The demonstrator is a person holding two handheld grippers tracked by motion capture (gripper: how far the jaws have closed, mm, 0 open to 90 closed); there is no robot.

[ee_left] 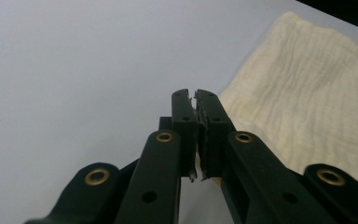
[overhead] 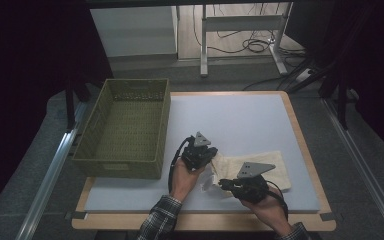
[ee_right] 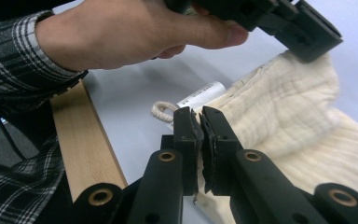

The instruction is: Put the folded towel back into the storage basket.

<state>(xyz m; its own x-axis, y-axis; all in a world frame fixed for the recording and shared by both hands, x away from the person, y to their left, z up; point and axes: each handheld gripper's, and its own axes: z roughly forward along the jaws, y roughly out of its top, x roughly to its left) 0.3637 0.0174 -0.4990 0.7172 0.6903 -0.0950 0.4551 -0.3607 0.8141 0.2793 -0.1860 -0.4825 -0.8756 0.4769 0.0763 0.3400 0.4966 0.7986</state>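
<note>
High view: the cream cloth, judged soft, light and limp, is seen on the bench between both hand-held grippers, left and right, each closed on its near-side edge, where pinching suits best.

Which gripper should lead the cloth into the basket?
Probably left. The left gripper grips the cloth at the corner nearest the basket. The right gripper, shut on the near edge, sits farther away.

No legible txt on cloth tag
</note>
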